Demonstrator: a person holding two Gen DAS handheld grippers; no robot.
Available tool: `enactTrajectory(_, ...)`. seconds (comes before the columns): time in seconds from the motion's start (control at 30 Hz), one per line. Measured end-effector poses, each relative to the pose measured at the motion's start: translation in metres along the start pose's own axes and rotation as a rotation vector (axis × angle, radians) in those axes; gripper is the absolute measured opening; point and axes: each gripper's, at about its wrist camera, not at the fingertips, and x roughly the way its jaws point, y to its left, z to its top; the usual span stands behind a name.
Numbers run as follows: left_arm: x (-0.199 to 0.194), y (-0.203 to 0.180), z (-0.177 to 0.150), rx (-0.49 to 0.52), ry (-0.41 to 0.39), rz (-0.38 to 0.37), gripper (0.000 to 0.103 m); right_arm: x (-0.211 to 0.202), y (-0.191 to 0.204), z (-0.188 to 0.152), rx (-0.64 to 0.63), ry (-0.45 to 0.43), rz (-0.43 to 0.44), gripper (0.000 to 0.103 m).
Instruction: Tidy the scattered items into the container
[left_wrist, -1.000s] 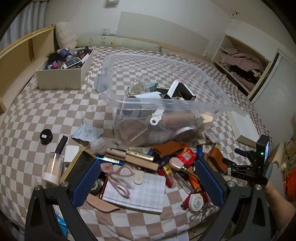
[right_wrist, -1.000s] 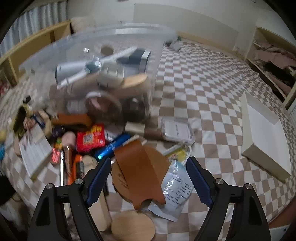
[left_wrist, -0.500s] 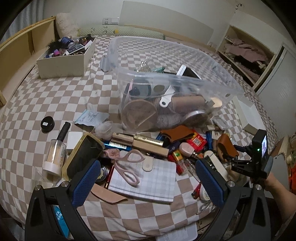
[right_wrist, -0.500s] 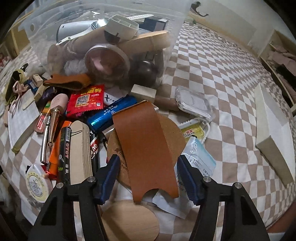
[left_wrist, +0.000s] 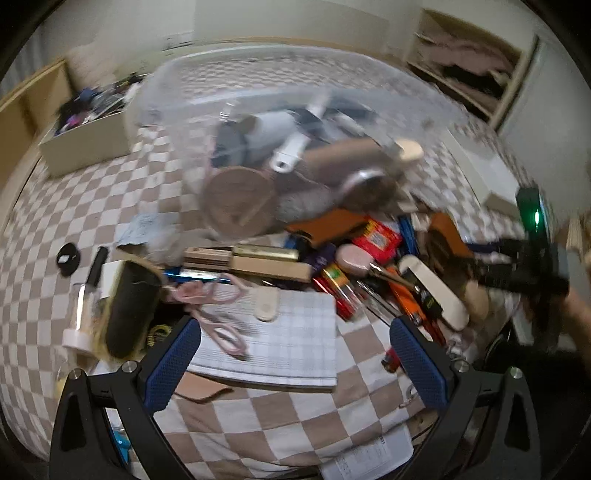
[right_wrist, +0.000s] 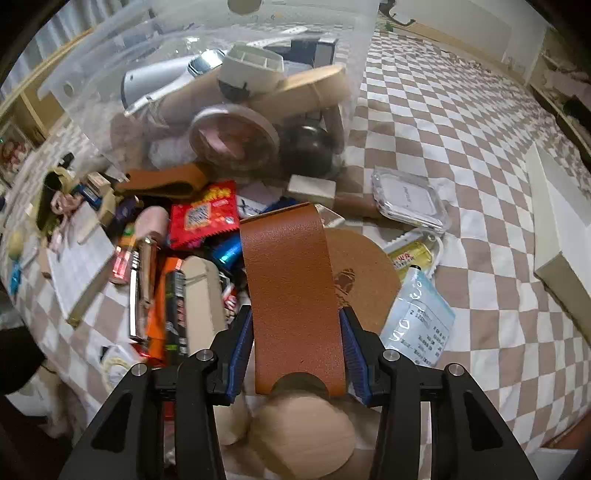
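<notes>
**Bed clutter, clear bin, two hand-held tools**

1. Bed (right_wrist: 461, 155), brown-and-white checked cover; fills both views and carries everything listed.
2. Clear plastic container (right_wrist: 207, 48), upper centre of both views, already part-filled: a silver handled device, a cardboard tube, a round tin pressed to its near wall.
3. Beige box (left_wrist: 86, 147), upper left of the left view, holding small dark items; blurred.
4. Scattered items, heaped just below the container: checked notebook (left_wrist: 275, 338) with pink scissors (left_wrist: 218, 319) lying across it; red snack packet (right_wrist: 203, 214); clear flat case (right_wrist: 406, 199).
5. Tan leather strap (right_wrist: 293, 299), lower centre of the right view, lying over a round brown leather piece.
6. Right tool (right_wrist: 297, 349): jaws closing, blue pads at both edges of the strap; whether they press it yet, I cannot tell.
7. Left tool (left_wrist: 293, 356): jaws wide apart, nothing between them, over the notebook's lower edge.
</notes>
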Motion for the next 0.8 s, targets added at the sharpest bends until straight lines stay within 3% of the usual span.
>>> enactTrajectory(0.2, 0.027, -0.04, -0.012, 0.107, 0.063, -0.014, 0.103, -0.006, -0.009, 0.004, 0.094, 0.009, 0.071, 0.047)
enactTrajectory(0.47, 0.05, -0.1, -0.032, 0.315, 0.078, -0.056, 0.101, -0.017, -0.013, 0.01, 0.207, -0.01, 0.188, 0.047)
enactTrajectory(0.8, 0.075, -0.153, -0.053, 0.479, 0.122, -0.1, 0.095, -0.049, -0.019, 0.017, 0.294, -0.052, 0.331, 0.047)
